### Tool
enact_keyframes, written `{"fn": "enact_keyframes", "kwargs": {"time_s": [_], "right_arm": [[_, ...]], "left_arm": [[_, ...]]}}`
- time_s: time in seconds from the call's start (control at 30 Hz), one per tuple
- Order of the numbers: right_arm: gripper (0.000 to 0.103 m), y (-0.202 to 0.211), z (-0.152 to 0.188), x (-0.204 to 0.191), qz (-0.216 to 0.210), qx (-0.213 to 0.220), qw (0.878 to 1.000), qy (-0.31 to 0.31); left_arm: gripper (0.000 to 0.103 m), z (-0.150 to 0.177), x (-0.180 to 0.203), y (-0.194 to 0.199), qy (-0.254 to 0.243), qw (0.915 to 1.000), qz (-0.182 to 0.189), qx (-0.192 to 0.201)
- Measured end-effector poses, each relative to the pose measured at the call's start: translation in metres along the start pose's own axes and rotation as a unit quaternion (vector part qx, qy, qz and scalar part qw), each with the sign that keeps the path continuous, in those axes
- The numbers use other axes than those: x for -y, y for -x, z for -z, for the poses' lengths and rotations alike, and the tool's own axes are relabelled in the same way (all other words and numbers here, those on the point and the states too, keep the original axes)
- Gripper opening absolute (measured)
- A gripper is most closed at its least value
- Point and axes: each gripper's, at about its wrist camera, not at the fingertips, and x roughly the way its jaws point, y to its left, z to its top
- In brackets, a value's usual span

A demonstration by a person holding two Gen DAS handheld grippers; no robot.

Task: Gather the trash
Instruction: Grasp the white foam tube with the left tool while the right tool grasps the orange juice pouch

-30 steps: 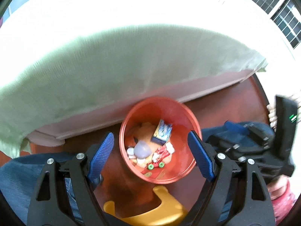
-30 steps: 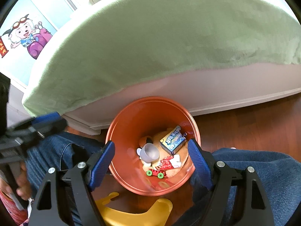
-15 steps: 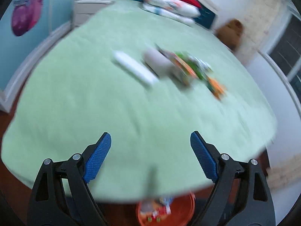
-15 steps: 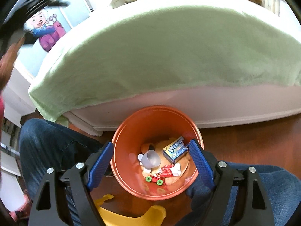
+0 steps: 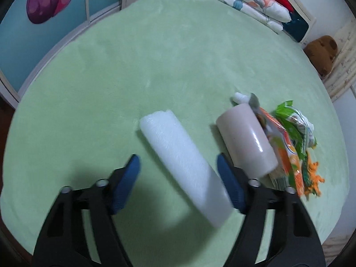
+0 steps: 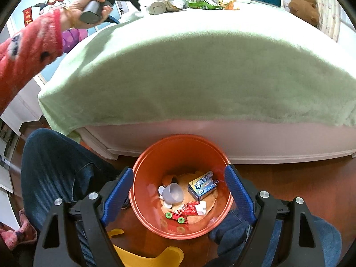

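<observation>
In the left wrist view my left gripper (image 5: 178, 169) is open over the green bed cover, its fingers either side of a white foam roll (image 5: 184, 162) that lies slantwise between them. Right of it lie a pale pink bottle (image 5: 247, 138) and a pile of green and orange snack wrappers (image 5: 293, 138). In the right wrist view my right gripper (image 6: 178, 189) is open and empty above an orange bin (image 6: 142, 191) on the floor. The bin holds a grey cup (image 6: 173, 192), a blue box (image 6: 202, 185) and red wrappers (image 6: 187, 209).
The bed (image 6: 200, 71) fills the space beyond the bin, with pillows (image 5: 253, 0) and a brown plush toy (image 5: 320, 51) at its head. My jeans-clad legs (image 6: 55, 166) flank the bin. A yellow stool (image 6: 142, 255) sits below it on the wooden floor.
My left gripper has swung up from the bin to the bed and closed in on the white foam roll. My right gripper has stayed over the bin, rising slightly.
</observation>
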Motion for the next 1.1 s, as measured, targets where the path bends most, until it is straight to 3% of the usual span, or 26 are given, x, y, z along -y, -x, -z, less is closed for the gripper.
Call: {"fn": "enact_keyframes", "kwargs": {"time_s": [0.03, 0.2, 0.33, 0.4, 0.47, 0.63, 0.8, 0.97, 1.0, 1.07, 1.1], "right_arm": [[0.082, 0.001, -0.002, 0.000, -0.001, 0.000, 1.000, 0.001], [0.082, 0.013, -0.015, -0.007, -0.015, 0.013, 1.000, 0.012], [0.082, 0.032, -0.040, -0.018, -0.052, 0.037, 0.998, 0.026], [0.082, 0.042, -0.054, -0.021, -0.071, 0.053, 0.996, 0.032], [0.083, 0.053, -0.079, -0.022, -0.078, 0.081, 0.993, 0.045], [0.084, 0.048, -0.165, -0.025, -0.048, 0.139, 0.985, 0.092], [0.084, -0.002, -0.274, -0.033, -0.007, 0.168, 0.979, 0.115], [0.084, -0.069, -0.346, -0.042, 0.031, 0.119, 0.982, 0.142], [0.082, -0.087, -0.357, -0.044, 0.049, 0.105, 0.982, 0.149], [0.065, -0.109, -0.366, -0.048, 0.078, 0.085, 0.979, 0.166], [0.064, -0.124, -0.372, -0.050, 0.101, 0.068, 0.976, 0.178]], "left_arm": [[0.045, 0.000, 0.001, -0.002, -0.003, 1.0000, -0.005, 0.002], [0.036, 0.012, 0.000, 0.016, -0.018, 0.9990, 0.008, 0.039], [0.034, 0.029, -0.014, 0.052, -0.020, 0.9949, 0.066, 0.074], [0.034, 0.035, -0.017, 0.065, -0.031, 0.9926, 0.078, 0.088], [0.034, 0.047, -0.023, 0.082, -0.048, 0.9900, 0.081, 0.105], [0.034, 0.072, -0.029, 0.107, -0.105, 0.9824, 0.081, 0.131], [0.034, 0.091, -0.041, 0.117, -0.142, 0.9801, 0.076, 0.117], [0.034, 0.105, -0.064, 0.127, -0.147, 0.9800, 0.077, 0.111], [0.034, 0.106, -0.067, 0.128, -0.146, 0.9801, 0.076, 0.111], [0.034, 0.107, -0.074, 0.128, -0.143, 0.9809, 0.079, 0.104], [0.034, 0.107, -0.075, 0.127, -0.143, 0.9813, 0.080, 0.101]]}}
